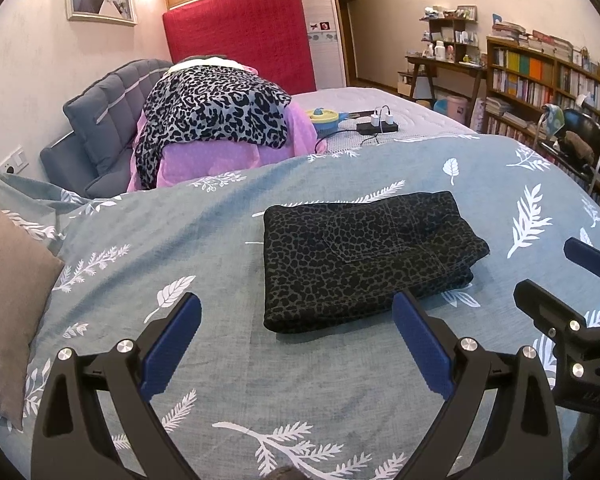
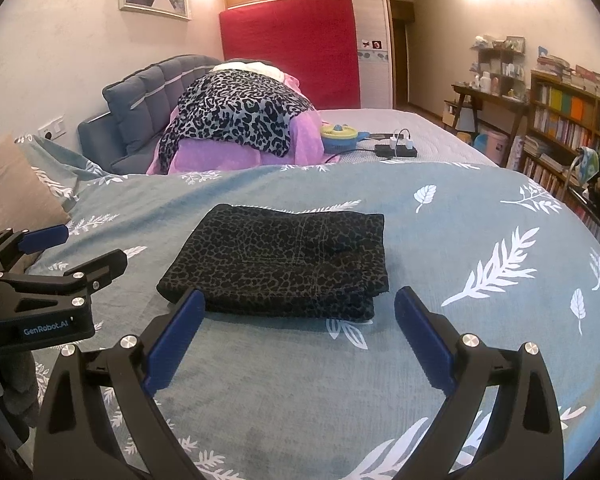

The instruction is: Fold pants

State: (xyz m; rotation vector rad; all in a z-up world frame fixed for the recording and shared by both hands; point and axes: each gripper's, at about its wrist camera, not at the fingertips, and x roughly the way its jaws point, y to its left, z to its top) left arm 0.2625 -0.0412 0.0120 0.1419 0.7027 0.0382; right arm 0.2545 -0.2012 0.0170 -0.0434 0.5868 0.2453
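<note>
Dark leopard-print pants [image 1: 364, 256] lie folded into a compact stack on the blue-grey leaf-print bedspread [image 1: 180, 248]. My left gripper [image 1: 296, 308] hangs open just short of the stack's near edge, nothing between its blue pads. In the right wrist view the same folded pants [image 2: 284, 260] sit straight ahead, and my right gripper [image 2: 300, 302] is open wide, its fingertips level with the stack's near edge without pressing it. Each gripper shows in the other's view: the right gripper [image 1: 552, 268] at the right edge, the left gripper [image 2: 88, 246] at the left edge.
A heap of lighter leopard fabric [image 1: 216, 116] over pink bedding sits by the grey headboard [image 1: 108, 108]. A yellow-blue toy [image 1: 324, 118] and a power strip [image 1: 376, 126] lie further back. A brown pillow [image 1: 8, 300] is at left, bookshelves [image 1: 548, 80] at right.
</note>
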